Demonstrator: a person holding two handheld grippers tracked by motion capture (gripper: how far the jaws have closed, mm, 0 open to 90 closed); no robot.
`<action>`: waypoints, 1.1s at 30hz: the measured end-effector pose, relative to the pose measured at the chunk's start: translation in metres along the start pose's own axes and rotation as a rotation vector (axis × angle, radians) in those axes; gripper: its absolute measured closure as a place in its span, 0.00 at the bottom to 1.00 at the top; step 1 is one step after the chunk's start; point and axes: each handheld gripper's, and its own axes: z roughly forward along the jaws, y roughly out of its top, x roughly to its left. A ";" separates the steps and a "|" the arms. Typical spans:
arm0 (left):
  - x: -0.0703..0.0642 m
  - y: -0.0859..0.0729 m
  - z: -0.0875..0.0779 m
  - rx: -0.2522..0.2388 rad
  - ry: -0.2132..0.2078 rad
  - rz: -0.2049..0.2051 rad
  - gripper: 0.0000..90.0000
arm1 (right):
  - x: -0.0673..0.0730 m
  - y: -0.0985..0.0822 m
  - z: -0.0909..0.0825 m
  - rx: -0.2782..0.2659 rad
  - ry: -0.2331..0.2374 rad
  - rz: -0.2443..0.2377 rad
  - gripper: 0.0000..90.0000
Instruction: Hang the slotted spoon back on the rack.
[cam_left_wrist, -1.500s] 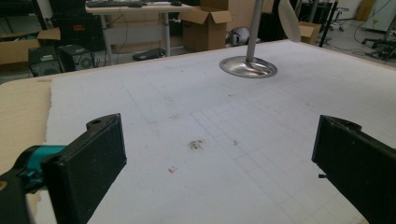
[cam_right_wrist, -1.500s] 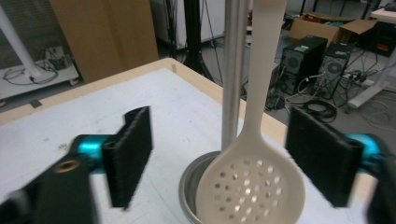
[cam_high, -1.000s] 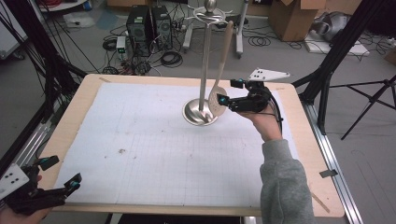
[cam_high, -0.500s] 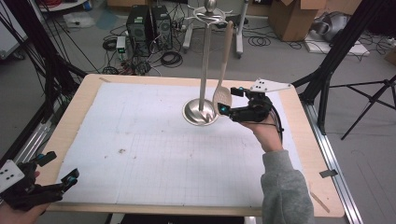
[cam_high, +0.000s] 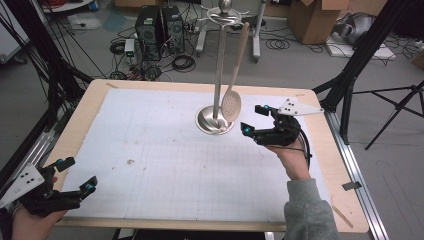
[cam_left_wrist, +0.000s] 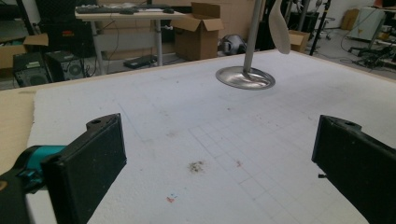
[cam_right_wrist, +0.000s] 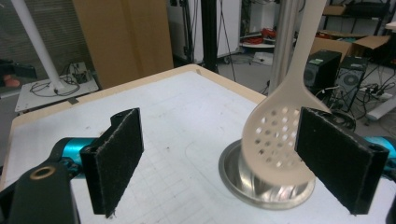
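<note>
- Workshop floor with computer towers (cam_high: 159, 31), cables and cardboard boxes (cam_high: 316, 19) lies beyond a wooden table (cam_high: 85, 112) covered by a white gridded mat (cam_high: 150, 160).
- Left gripper (cam_high: 74, 176), at the near left corner of the high view: jaws wide apart, holding nothing, well away from the stand; its own view looks across bare mat toward the stand base (cam_left_wrist: 245, 77).
- Stand (cam_high: 220, 65), centre: a slim metal post rising from a round dished base (cam_high: 214, 121), with hooks at the top.
- Spoon (cam_high: 231, 106), just right of the post: a pale slotted spoon hanging from a top hook by its handle, bowl downward and just above the base. In the right gripper view the perforated bowl (cam_right_wrist: 275, 140) hangs close beside the right-hand jaw; whether they touch cannot be told.
- Right gripper (cam_high: 254, 120), right of the stand: jaws spread wide, empty, aimed at the bowl.
- Handling, as judged: the spoon looks like light, stiff plastic, smooth and somewhat slippery, not fragile. Hanging freely, it will likely swing at a nudge.
- Hold point, as judged: the flat neck just above the bowl, or the lower handle, offers the jaws parallel faces; the curved bowl would tend to slip. Lifting must clear the hook.
</note>
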 end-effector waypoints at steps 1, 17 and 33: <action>0.000 0.000 0.001 0.000 -0.001 0.000 0.03 | 0.001 -0.002 -0.002 0.004 -0.005 -0.003 0.16; 0.000 0.006 0.018 -0.019 -0.044 0.008 0.03 | 0.023 -0.035 -0.030 0.006 -0.029 -0.042 0.16; -0.004 0.007 0.037 -0.011 -0.087 0.022 0.03 | 0.023 -0.077 -0.067 -0.072 -0.093 0.036 0.15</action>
